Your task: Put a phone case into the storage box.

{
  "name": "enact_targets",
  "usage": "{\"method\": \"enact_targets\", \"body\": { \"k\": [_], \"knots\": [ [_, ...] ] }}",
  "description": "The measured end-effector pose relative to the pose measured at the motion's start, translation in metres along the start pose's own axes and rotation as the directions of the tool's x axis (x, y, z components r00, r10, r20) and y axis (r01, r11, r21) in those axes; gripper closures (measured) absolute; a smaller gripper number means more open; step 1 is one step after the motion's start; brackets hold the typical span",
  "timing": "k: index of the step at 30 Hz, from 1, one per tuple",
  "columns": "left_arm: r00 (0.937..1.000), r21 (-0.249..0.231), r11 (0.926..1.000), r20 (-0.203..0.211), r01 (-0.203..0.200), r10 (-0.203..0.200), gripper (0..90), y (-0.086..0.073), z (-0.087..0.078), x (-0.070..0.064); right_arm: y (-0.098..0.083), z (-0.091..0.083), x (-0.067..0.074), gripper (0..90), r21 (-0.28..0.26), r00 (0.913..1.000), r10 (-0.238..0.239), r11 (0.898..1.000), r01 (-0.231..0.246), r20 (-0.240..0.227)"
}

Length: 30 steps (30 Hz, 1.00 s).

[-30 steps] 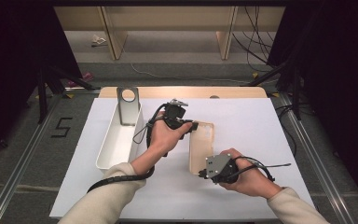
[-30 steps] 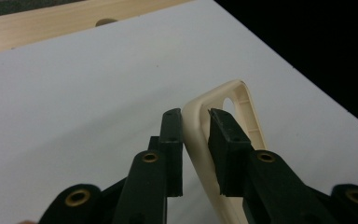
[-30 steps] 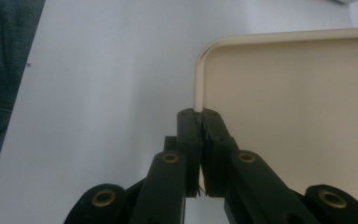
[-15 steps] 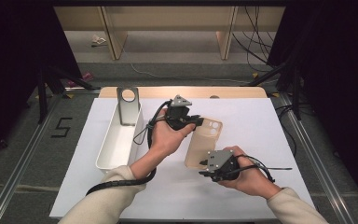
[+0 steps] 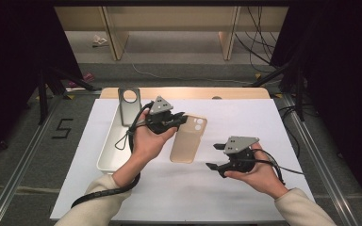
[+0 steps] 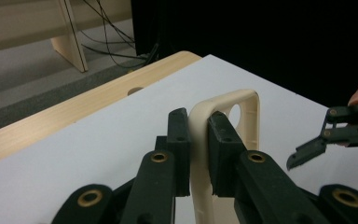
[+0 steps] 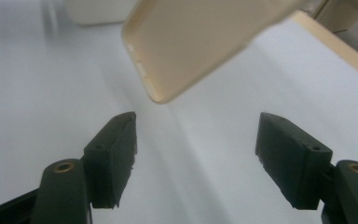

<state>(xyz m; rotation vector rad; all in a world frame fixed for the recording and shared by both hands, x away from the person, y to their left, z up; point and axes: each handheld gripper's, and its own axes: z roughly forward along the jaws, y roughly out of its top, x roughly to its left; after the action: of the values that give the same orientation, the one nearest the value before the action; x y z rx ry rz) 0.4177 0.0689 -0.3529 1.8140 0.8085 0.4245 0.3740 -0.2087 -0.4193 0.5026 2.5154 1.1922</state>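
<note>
Over smooth white tabletop (image 5: pixel 179 188), left tool (image 6: pixel 198 140) clamps glossy beige case (image 5: pixel 188 139); right tool (image 5: pixel 215 156) has just been opening, empty.

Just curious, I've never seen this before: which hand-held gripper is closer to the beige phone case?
The left hand-held gripper: it clamps the phone case by its edge. The right hand-held gripper is open, off beside the case.

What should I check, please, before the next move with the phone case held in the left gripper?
1. Left gripper clamped on the phone case: ok.
2. Right gripper let go, jaws just opened, nothing between them: ok.
3. Right gripper apart from the case: ok.
4. Case lifted off the white table top: ok; its far end hangs above the sheet.
5. Tray at the left has room: cannot tell.
</note>
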Motion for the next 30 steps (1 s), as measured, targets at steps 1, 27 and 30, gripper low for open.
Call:
{"method": "enact_targets", "body": {
  "k": [1, 27, 30],
  "knots": [
    [1.0, -0.006, 1.0, -0.001, 0.001, -0.001, 80.4, -0.001, -0.002, 0.001, -0.001, -0.003, -0.003, 30.0, -0.025, 0.9996, 0.023, 0.999, -0.023, 0.015],
    [0.9992, -0.137, 0.9904, -0.038, -0.017, 0.012, 80.3, -0.009, -0.049, 0.023, -0.034, -0.041, -0.026, 22.7, -0.193, 0.9607, 0.257, 0.953, -0.234, 0.104],
    [0.9993, -0.147, 0.9891, -0.038, 0.001, -0.006, 80.3, -0.009, -0.052, 0.027, -0.036, -0.044, -0.024, 22.2, -0.196, 0.9585, 0.263, 0.951, -0.239, 0.109]
  ]
}}
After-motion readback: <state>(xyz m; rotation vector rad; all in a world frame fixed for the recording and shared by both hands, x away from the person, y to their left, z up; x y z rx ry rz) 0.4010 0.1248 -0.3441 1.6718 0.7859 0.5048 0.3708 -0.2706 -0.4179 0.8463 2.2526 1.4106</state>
